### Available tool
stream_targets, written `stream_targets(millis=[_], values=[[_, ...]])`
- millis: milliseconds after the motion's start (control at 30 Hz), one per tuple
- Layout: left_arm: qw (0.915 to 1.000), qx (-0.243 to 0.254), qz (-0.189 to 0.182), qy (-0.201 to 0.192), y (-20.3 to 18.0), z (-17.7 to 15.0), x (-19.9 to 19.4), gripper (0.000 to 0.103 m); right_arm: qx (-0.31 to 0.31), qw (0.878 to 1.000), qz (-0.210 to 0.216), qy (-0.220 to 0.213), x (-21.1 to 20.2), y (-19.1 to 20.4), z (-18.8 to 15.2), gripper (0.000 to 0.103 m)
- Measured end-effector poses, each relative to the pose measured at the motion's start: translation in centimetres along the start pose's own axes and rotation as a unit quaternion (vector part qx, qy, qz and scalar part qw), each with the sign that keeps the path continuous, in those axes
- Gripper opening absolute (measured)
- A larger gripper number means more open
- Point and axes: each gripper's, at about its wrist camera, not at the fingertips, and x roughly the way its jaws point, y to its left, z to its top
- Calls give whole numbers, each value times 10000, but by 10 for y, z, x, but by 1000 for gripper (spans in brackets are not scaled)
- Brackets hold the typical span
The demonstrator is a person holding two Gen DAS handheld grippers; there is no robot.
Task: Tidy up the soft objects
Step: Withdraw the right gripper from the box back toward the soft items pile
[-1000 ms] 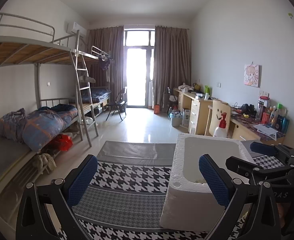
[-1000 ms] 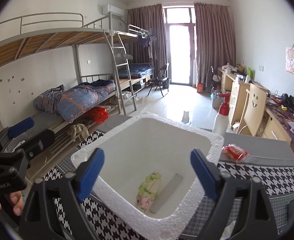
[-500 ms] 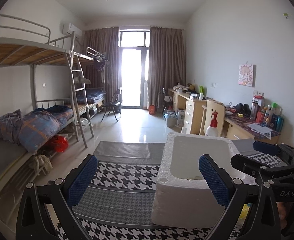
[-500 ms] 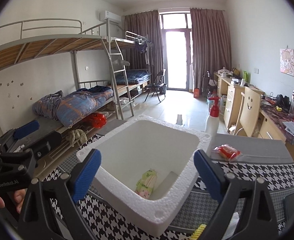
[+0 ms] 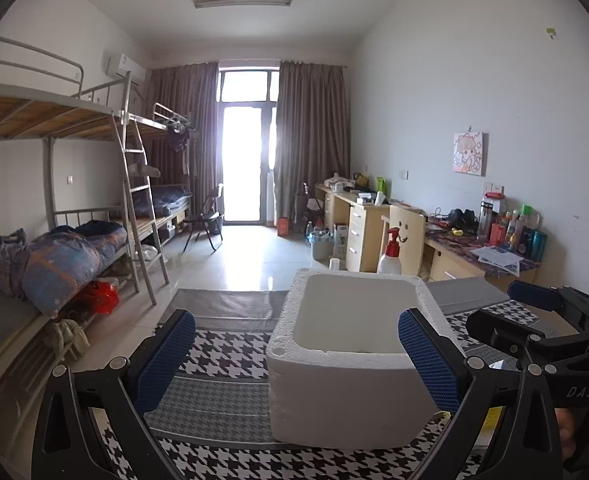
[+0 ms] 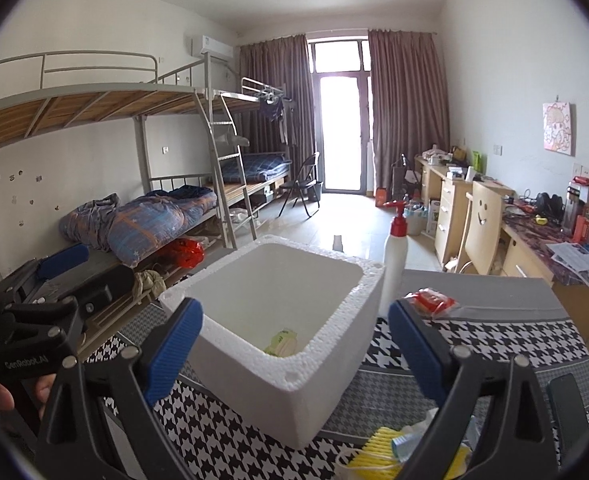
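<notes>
A white foam box stands on the houndstooth tablecloth; a pale green soft packet lies at its bottom. The same foam box fills the middle right of the left wrist view, its inside floor hidden. My right gripper hangs open in front of the box, nothing between its blue pads. My left gripper is open too, level with the box's near left corner. A red soft packet lies right of the box. A yellow item and clear wrapped pieces lie at the near edge.
A white pump bottle with a red head stands behind the box. A dark flat object lies at the right on the cloth. Bunk beds line the left wall, desks and a chair the right.
Both grippers have drawn back and lowered from the box; it now looks smaller and farther. The yellow and wrapped items have come into the right wrist view.
</notes>
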Motion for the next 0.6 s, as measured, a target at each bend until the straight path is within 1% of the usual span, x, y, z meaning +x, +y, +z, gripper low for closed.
stream_targets(millis=[133, 433, 533, 600], values=[[9999, 90, -65, 3, -8, -2, -3, 102, -5, 9999, -94, -37, -10, 0, -5, 96], [9997, 228, -117, -50, -22, -5, -12, 102, 84, 9998, -146, -93, -21, -4, -10, 96], [9995, 208, -250, -21, -24, -9, -14, 102, 90, 9997, -190, -109, -23, -6, -12, 96], [9994, 208, -264, -2, -24, -12, -14, 102, 98, 9996, -226, -112, -26, -6, -15, 96]])
